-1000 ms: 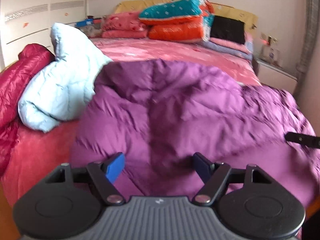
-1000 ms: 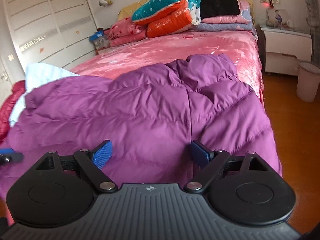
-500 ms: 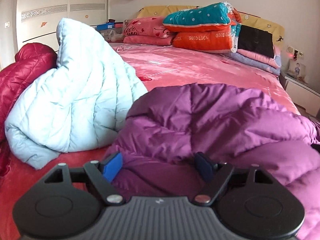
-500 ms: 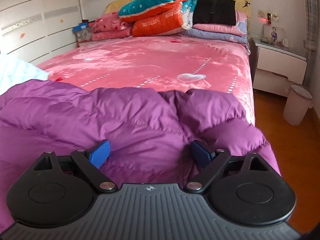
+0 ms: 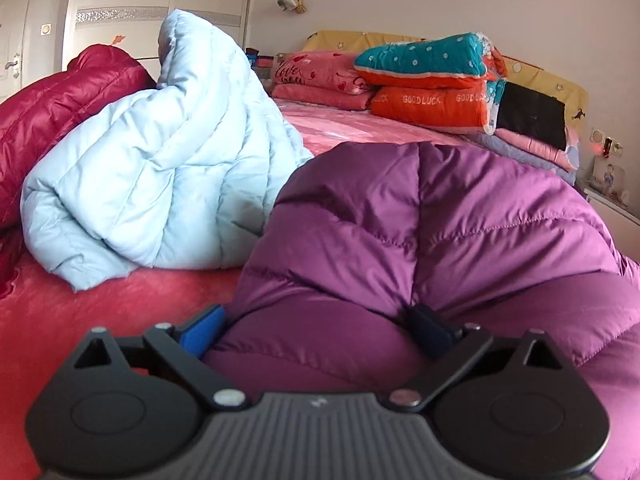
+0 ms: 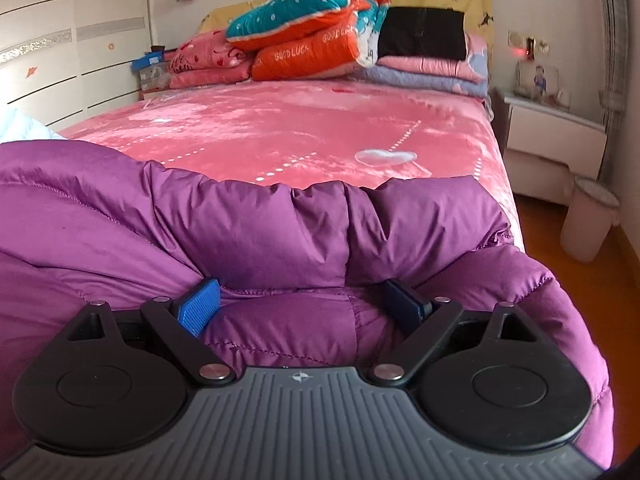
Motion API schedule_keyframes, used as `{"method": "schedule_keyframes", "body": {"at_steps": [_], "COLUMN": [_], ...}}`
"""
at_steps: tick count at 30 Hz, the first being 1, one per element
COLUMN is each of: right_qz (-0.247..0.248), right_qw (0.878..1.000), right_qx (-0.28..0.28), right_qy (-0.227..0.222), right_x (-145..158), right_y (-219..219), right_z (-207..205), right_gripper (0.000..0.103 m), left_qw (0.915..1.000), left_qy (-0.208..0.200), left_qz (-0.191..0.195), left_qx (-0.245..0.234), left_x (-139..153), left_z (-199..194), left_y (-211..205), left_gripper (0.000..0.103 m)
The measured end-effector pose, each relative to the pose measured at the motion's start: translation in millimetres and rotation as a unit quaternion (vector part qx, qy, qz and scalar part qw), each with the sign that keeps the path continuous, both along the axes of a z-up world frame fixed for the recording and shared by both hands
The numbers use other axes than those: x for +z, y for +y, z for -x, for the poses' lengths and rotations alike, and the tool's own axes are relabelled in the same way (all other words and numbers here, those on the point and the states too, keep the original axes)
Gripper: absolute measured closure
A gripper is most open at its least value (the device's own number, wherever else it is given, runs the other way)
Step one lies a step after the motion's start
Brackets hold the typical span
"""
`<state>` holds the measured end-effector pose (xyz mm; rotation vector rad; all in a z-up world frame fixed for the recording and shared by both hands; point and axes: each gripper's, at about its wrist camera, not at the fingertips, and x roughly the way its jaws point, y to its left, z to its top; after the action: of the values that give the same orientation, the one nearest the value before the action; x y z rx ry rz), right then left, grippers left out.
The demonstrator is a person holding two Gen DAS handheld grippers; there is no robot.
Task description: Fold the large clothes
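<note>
We see the nearest jacket (image 5: 440,232) lying across the foot edge of the bed (image 6: 304,132), reaching its right edge. Left of it on the bed sits a second jacket (image 5: 160,184), with a third jacket (image 5: 68,96) behind that at the left edge. Folded bedding (image 6: 312,36) is stacked at the head edge. A nightstand (image 6: 556,128) and bin (image 6: 588,220) stand right of the bed.

I see both wrist cameras low and close over the purple jacket (image 5: 440,220) (image 6: 260,232), facing the headboard's pillows (image 5: 432,80) (image 6: 312,32).

purple jacket (image 5: 440,220) folded over into a low mound, left gripper (image 5: 316,330) spreading wider around it
</note>
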<state>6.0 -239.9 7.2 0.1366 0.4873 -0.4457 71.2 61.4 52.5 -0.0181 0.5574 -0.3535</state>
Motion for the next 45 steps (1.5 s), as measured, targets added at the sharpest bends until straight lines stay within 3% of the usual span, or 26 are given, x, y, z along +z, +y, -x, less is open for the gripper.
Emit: {"method": "schedule_keyframes", "body": {"at_steps": [6,9,12,16,19,22,28,34,45], "right_qz": [-0.02,-0.049,-0.085,-0.067,-0.08,-0.073,-0.055,-0.062,-0.085], "right_qw": [1.0,0.998,0.994,0.994,0.993,0.994,0.996,0.998,0.996], "right_qx": [0.01,0.018,0.024,0.01,0.014,0.023,0.039,0.031,0.03], "right_qy": [-0.019,-0.037,-0.065,-0.09,-0.089,-0.077,-0.055,-0.009,-0.001], "right_x": [-2,6,25,52,54,53,49,35,25], "right_y": [-6,-16,-27,-36,-43,-46,-46,-53,-59], "right_z": [11,25,47,64,65,55,35,17,15], "right_gripper": [0.0,0.0,0.0,0.0,0.0,0.0,0.0,0.0,0.0], "left_qw": [0.9991,0.9996,0.9998,0.9972,0.9943,0.9936,0.9946,0.9972,0.9978], "left_qy": [0.036,0.021,-0.013,-0.024,-0.027,-0.017,-0.007,0.014,-0.01], "left_qz": [-0.014,0.001,0.006,0.007,-0.02,-0.054,-0.084,-0.055,-0.037], "left_qx": [0.019,0.02,-0.014,-0.071,-0.101,-0.098,-0.061,-0.049,-0.054], "left_x": [30,62,95,116,109,91,59,32,1], "left_z": [2,15,27,27,18,0,-27,-34,-31], "left_y": [0,-3,-26,-77,-119,-147,-152,-140,-144], "left_gripper": [0.011,0.012,0.011,0.01,0.01,0.01,0.01,0.0,0.0]}}
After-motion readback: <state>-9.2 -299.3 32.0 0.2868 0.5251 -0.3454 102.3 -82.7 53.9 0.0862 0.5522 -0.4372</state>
